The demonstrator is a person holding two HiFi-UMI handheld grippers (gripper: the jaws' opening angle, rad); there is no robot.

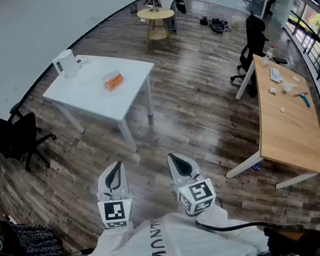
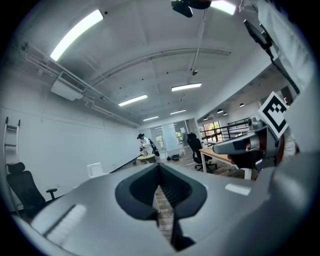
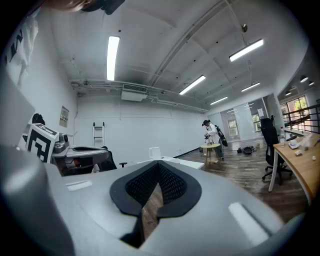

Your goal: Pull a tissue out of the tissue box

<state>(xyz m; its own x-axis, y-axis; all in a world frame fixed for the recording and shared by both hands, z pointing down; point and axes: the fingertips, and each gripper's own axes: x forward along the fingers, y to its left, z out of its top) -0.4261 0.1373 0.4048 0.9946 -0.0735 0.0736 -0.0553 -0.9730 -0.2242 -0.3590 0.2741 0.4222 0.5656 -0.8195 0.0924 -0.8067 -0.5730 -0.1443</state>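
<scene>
Head view with both gripper views. We held the grey left gripper (image 1: 116, 166) and the grey right gripper (image 1: 173, 157) level, close to the body, each with its jaws pressed together on nothing. The small orange tissue box (image 1: 114, 81) lay on the white square table (image 1: 131, 72), well apart from both grippers, near a white jug (image 1: 67, 63).

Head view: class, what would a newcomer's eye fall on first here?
The left gripper and right gripper sit side by side at the bottom, both shut and empty. Ahead stands a white table with an orange item on it; a long wooden desk runs along the right.
</scene>
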